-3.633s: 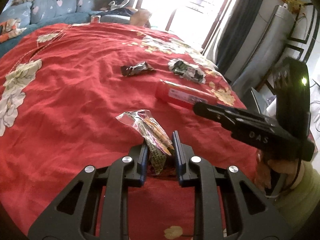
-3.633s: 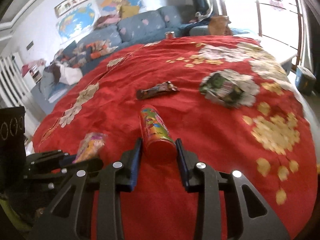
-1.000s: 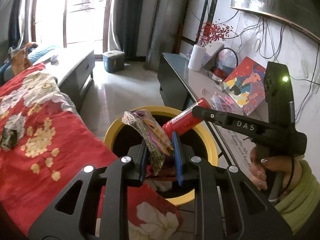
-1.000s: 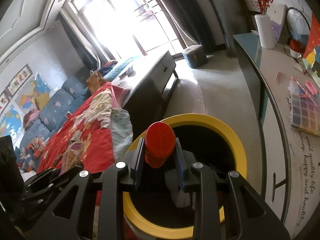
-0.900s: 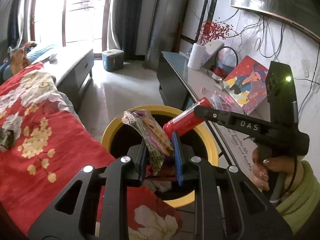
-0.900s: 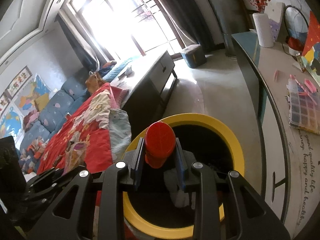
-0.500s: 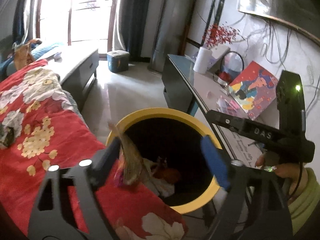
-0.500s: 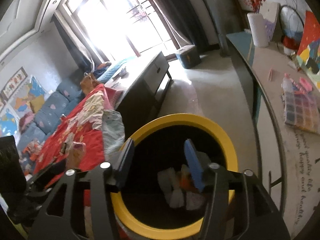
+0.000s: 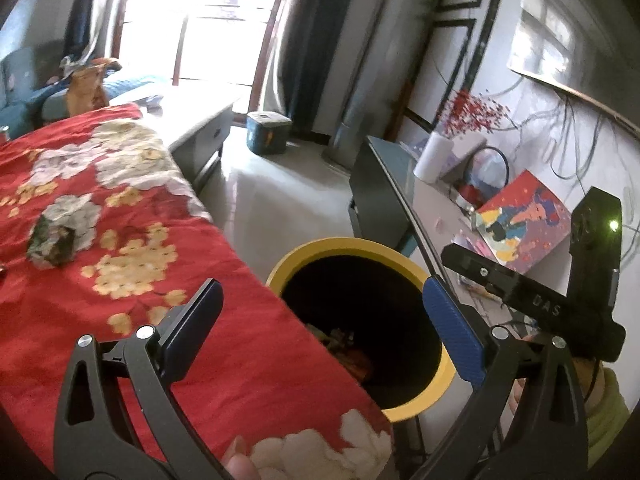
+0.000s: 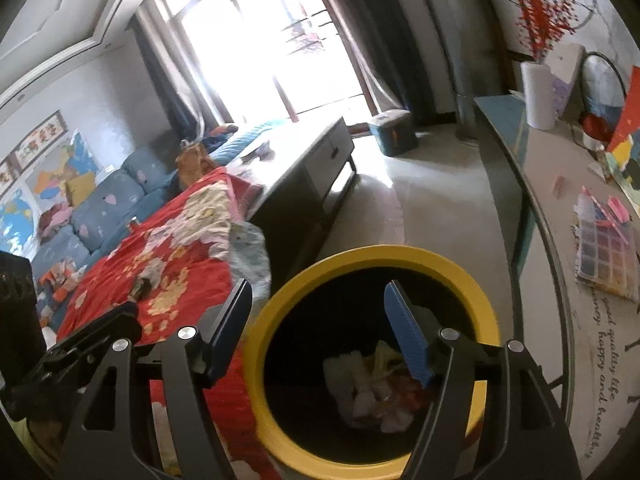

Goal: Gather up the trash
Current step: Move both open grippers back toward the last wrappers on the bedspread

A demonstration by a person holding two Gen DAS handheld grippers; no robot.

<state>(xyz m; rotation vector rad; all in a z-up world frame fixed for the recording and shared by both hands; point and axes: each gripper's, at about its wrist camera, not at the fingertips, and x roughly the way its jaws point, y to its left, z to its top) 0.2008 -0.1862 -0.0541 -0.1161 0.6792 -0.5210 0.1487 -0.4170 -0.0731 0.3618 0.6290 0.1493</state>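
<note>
Bright living room, red floral bedspread (image 9: pixel 120 288) on my left and the yellow-rimmed bin (image 10: pixel 472 284) sitting right at its edge, beside the long table (image 10: pixel 532 184). Both claws are over the bin mouth and both have just been opening: the left claw (image 9: pixel 324 332) stands spread wide with nothing between its pads, the right claw (image 10: pixel 320 328) is roughly two-thirds open and also empty. I'd say the drop is done, so the trick now is to keep the jaws apart and swing back over the bed without clipping the rim. A crumpled wrapper (image 9: pixel 50 242) is still lying on the bedspread, well away from the bin, so I'd take that next. A second ago the left claw pinched a snack packet and the right a red tube; both are gone now, presumably down among the trash pile (image 10: pixel 372 388) in the bin.
</note>
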